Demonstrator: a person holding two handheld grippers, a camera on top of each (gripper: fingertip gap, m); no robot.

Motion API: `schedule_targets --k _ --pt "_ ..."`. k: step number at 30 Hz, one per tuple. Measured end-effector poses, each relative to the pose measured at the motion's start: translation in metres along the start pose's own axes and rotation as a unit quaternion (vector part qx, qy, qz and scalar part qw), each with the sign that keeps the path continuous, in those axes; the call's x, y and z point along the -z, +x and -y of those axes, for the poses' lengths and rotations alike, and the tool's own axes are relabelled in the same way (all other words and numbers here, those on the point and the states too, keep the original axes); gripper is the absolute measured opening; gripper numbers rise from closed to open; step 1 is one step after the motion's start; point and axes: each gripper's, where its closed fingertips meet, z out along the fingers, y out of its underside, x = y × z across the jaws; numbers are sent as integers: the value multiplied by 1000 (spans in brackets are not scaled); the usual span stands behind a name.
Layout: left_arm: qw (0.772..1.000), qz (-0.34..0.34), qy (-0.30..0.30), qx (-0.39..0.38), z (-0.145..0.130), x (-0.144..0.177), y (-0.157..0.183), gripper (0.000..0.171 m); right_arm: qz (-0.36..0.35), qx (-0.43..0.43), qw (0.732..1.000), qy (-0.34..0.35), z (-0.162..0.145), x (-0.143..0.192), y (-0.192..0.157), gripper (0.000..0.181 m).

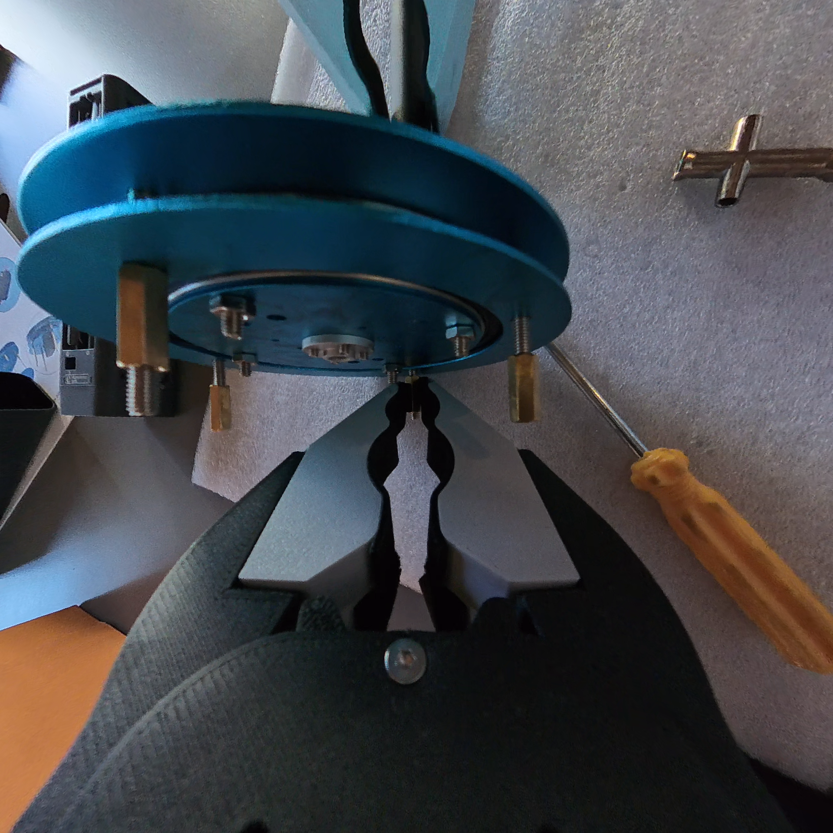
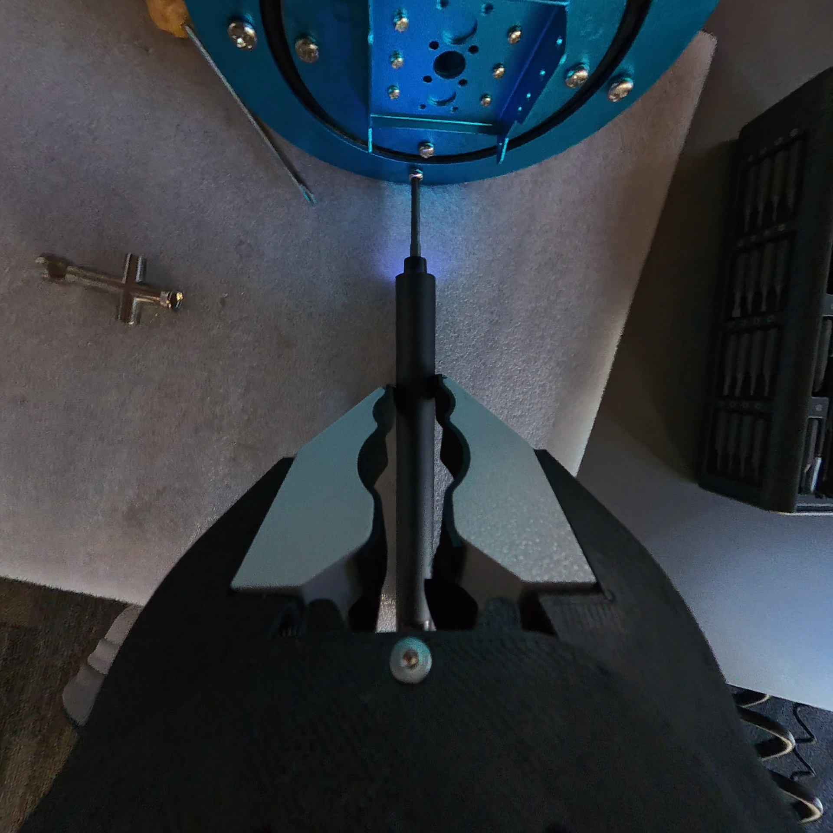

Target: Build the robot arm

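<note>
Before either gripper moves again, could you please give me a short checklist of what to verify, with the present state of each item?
1. Right gripper shut on the black screwdriver: ok, the shaft sits clamped between its fingers.
2. Driver tip seated on the rim screw of the blue disc assembly: looks ok, though engagement in the head cannot be told.
3. Left gripper pinching the small brass standoff under the disc: ok, the fingertips close on it.
4. Driver in line with the screw: cannot tell from these angles.
5. Yellow-handled screwdriver and cross-shaped wrench clear of both grippers: ok, both lie aside on the foam mat.
</note>
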Motion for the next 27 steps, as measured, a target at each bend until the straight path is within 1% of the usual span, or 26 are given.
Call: schedule_targets --k 7,10,13,15,18,21,23,27 --pt "1000 1 -2 -2 0 0 0 4 35 14 999 -14 -3 2 -2 19" --pt "1000 2 -2 -2 0 0 0 4 19 18 999 -20 -6 5 5 23" --pt "1000 1 -1 -1 0 0 0 4 18 19 1000 -14 -5 6 5 17" --pt "1000 0 -1 -1 0 0 0 4 10 20 1000 -13 -5 7 6 16" --pt "1000 0 -2 -2 0 0 0 4 19 4 1000 -9 -5 7 6 16" --pt "1000 1 -2 -2 1 0 0 4 40 -31 999 -6 -5 6 6 15" --pt "1000 0 -2 -2 1 0 -1 4 68 -68 995 -5 -5 7 4 15" --pt "1000 -1 -2 -1 1 0 -1 4 139 -171 975 -6 -5 7 1 15"
